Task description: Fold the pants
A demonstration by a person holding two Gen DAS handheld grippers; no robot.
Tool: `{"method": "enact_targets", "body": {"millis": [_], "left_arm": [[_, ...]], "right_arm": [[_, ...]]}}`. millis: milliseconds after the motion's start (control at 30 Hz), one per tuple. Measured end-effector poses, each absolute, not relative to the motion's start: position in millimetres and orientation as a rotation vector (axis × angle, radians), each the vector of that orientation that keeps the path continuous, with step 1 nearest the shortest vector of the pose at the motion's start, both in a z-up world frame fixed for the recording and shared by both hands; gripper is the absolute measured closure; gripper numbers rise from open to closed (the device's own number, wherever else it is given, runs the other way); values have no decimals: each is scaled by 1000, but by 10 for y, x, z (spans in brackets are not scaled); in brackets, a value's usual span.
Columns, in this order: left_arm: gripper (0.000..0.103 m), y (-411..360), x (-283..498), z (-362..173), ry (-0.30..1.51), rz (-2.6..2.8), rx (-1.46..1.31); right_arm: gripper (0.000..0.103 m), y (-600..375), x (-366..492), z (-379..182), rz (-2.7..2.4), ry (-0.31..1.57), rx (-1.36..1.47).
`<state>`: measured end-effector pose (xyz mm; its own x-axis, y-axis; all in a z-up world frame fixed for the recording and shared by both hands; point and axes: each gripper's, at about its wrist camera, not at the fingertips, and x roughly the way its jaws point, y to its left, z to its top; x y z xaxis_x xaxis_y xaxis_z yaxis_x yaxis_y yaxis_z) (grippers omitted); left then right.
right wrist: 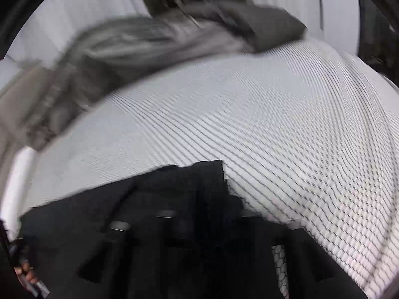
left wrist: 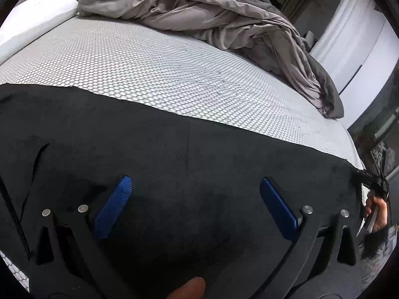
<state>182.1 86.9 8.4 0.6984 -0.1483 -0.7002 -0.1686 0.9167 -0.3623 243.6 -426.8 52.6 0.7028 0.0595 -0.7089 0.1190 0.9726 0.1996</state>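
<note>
The black pants (left wrist: 174,144) lie spread flat across the near part of the bed. My left gripper (left wrist: 195,189) hovers just above them, its blue fingers (left wrist: 117,204) wide apart, with nothing between them. In the right wrist view the picture is motion-blurred; the pants (right wrist: 174,199) fill the lower middle and cover the right gripper's fingers, so its state does not show. The right gripper (left wrist: 374,189) and the hand holding it appear in the left wrist view at the pants' far right end.
The mattress (left wrist: 149,69) has a grey honeycomb cover. A crumpled grey duvet (left wrist: 212,20) lies at the far side, a white pillow (left wrist: 32,22) at far left. The bed's right edge (left wrist: 354,154) drops off near the right gripper.
</note>
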Motion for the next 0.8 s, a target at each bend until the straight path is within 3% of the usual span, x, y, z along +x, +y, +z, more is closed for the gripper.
{"method": "enact_targets", "body": {"millis": [133, 200, 300, 367, 600, 800], "left_arm": [[1, 727, 1760, 201, 770, -6, -353], [1, 492, 1731, 266, 749, -44, -281], [1, -9, 1764, 246, 755, -145, -210], [1, -341, 1817, 147, 791, -214, -179], [1, -884, 1920, -313, 915, -259, 41], [1, -368, 1796, -369, 908, -176, 20]], "right_arm": [[56, -4081, 1862, 762, -38, 648, 172], [29, -3899, 1595, 823, 7, 607, 139], [12, -3377, 1210, 784, 144, 577, 86], [6, -2986, 1113, 657, 238, 610, 50], [6, -2141, 1137, -9, 346, 704, -275], [7, -3238, 1096, 22, 39, 662, -207]]}}
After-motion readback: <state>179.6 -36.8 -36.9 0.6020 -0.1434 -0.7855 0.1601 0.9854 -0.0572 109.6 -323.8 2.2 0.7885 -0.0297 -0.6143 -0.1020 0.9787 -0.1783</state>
